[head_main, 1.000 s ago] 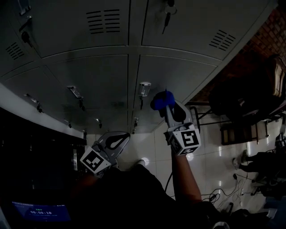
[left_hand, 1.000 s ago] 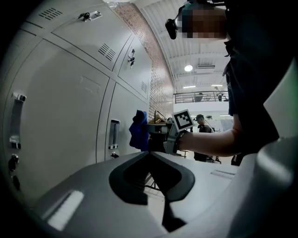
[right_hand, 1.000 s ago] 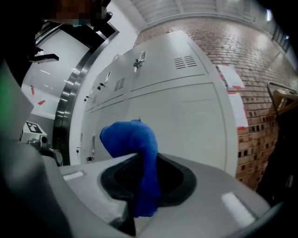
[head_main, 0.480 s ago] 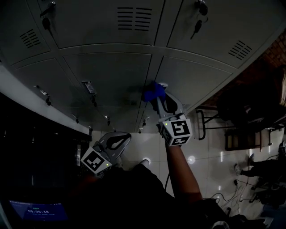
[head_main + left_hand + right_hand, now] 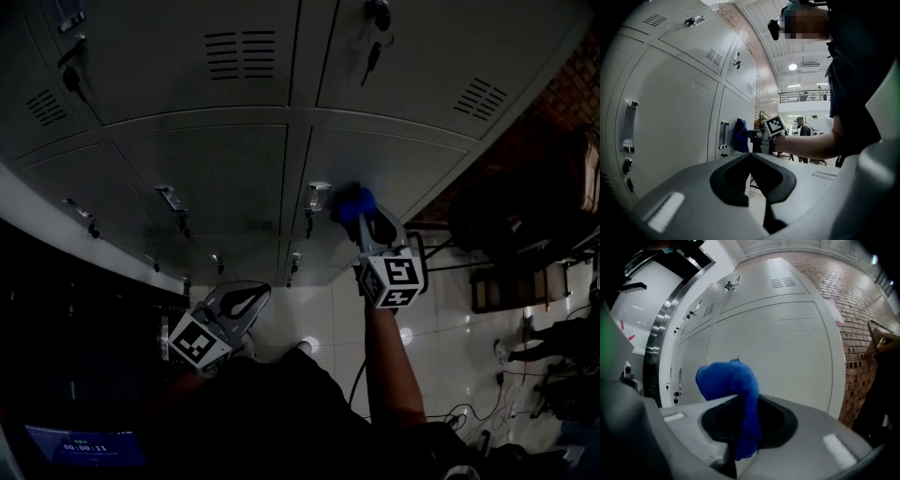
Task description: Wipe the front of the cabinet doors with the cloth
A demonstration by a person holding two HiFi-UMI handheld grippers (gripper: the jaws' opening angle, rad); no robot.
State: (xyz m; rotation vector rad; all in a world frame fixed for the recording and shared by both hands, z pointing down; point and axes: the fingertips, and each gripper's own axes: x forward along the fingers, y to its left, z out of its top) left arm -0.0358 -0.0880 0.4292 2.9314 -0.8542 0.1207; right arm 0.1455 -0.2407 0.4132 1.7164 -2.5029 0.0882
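Note:
A blue cloth [image 5: 354, 202] is bunched at the tip of my right gripper [image 5: 362, 216], which is shut on it and holds it against a grey cabinet door [image 5: 384, 173], just right of that door's handle [image 5: 316, 196]. In the right gripper view the cloth [image 5: 733, 383] hangs down between the jaws before the pale door [image 5: 787, 357]. My left gripper [image 5: 242, 302] hangs low by my body, shut and empty, away from the doors. Its own view shows the cloth [image 5: 739, 136] and the right gripper [image 5: 761, 136] at the door beyond its closed jaws [image 5: 751, 157].
Grey locker doors with vents, handles [image 5: 173, 199] and keys [image 5: 373, 47] fill the upper head view. A brick wall [image 5: 562, 84] lies to the right. Dark chairs [image 5: 511, 225] stand on the glossy tiled floor [image 5: 441, 337], with a person [image 5: 562, 333] further right. A dark screen [image 5: 84, 445] sits lower left.
My right gripper has carried the cloth rightward along the door, from left of the handle to its right side. The left gripper has stayed put.

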